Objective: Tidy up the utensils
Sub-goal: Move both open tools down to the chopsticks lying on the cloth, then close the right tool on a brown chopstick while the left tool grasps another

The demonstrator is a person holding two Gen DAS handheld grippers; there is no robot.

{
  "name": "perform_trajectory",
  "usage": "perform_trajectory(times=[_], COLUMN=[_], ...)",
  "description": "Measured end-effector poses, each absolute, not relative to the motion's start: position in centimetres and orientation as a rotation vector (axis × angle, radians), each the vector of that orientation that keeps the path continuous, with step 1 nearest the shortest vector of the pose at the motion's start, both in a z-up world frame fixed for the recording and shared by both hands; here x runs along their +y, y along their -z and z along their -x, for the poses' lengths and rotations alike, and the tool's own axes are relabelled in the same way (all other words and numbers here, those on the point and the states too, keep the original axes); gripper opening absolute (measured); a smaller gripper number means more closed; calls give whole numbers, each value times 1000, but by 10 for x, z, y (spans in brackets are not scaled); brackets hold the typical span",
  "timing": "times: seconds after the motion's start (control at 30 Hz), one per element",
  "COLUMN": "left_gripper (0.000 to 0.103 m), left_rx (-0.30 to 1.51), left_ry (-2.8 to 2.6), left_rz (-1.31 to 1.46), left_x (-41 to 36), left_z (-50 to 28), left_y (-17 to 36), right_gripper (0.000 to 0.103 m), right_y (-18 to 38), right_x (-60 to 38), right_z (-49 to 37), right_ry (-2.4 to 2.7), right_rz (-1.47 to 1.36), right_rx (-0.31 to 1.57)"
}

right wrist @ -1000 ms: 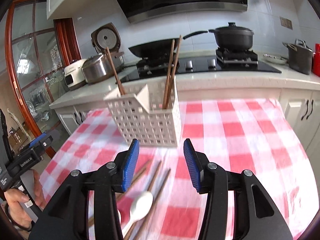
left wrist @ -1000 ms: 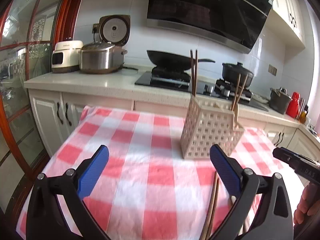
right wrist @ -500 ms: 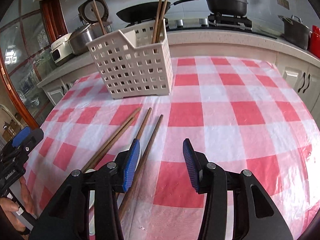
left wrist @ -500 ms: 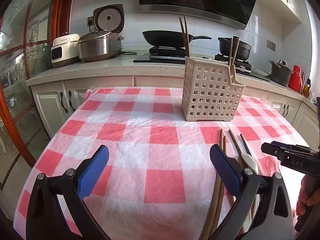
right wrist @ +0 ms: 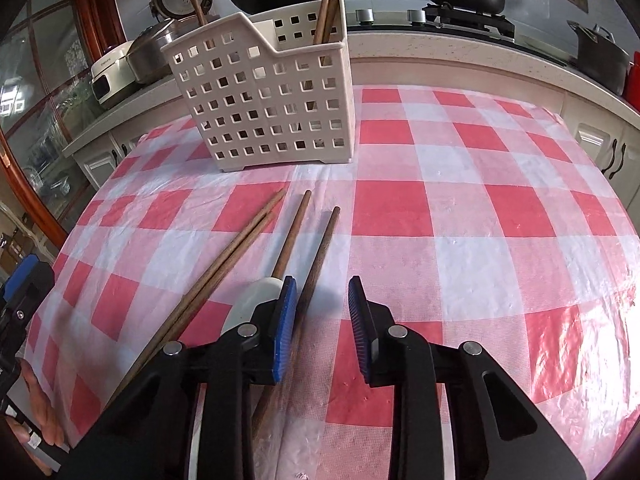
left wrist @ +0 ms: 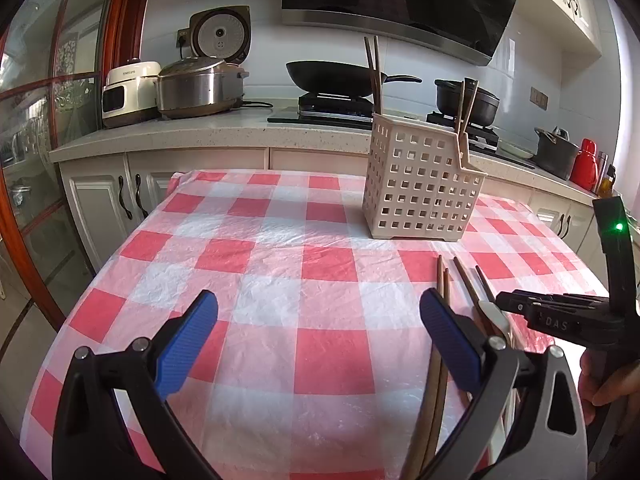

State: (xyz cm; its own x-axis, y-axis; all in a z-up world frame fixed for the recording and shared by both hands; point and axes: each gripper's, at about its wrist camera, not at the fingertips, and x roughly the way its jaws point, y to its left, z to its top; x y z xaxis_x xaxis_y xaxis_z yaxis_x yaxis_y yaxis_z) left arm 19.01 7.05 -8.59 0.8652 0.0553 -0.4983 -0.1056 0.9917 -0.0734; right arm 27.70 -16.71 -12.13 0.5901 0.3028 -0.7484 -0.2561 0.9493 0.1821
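Observation:
A white perforated basket (left wrist: pixel 416 192) (right wrist: pixel 272 108) stands on the red-and-white checked tablecloth (left wrist: pixel 280 264) with several brown chopsticks upright in it. In front of it lie a pair of chopsticks (right wrist: pixel 232 256), two single chopsticks (right wrist: pixel 292 236) (right wrist: pixel 322 244) and a white spoon (right wrist: pixel 252 300) (left wrist: pixel 494 316). My right gripper (right wrist: pixel 322 292) (left wrist: pixel 504 306) hangs low over the cloth. Its jaws are closing, and the rightmost chopstick runs between them close to the left pad, not pinched. My left gripper (left wrist: pixel 320 312) (right wrist: pixel 24 276) stands wide open over bare cloth, left of the utensils.
Behind the table runs a counter (left wrist: pixel 200 132) with a rice cooker (left wrist: pixel 200 88), a white appliance (left wrist: pixel 128 92), a wok (left wrist: pixel 336 76) and pots on the stove. A glass door (left wrist: pixel 36 128) is at the left. A hand (left wrist: pixel 612 384) holds the right gripper.
Both grippers have sunk toward the table and tilted down. The right jaws have narrowed and now straddle the rightmost loose chopstick. The left jaws stay wide.

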Motion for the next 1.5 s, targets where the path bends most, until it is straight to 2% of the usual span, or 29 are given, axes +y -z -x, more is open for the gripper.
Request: perform_trajectory(times=[0.1, 0.27, 0.5, 0.63, 0.73, 1.0, 1.5], left_gripper=[98, 97, 97, 97, 90, 58, 49], left_rx=[528, 547, 570, 591, 631, 778, 891], left_ry=[-76, -60, -62, -51, -13, 121, 203], left_rz=[99, 88, 69, 60, 54, 4, -126], left_x=[71, 69, 64, 61, 56, 31, -14], left_z=[-190, -190, -193, -196, -204, -249, -298], left_y=[87, 90, 92, 93, 95, 111, 126], right_gripper=[21, 20, 10, 9, 9, 9, 9], right_y=[124, 126, 126, 126, 126, 128, 128], right_x=[-164, -158, -167, -183, -193, -203, -212], right_z=[-282, -285, -285, -280, -277, -269, -269], right_ry=[-311, -313, -295, -276, -261, -280, -325], right_rz=[-38, -12, 22, 36, 52, 49, -15], right_rx=[896, 906, 918, 919, 915, 900, 902])
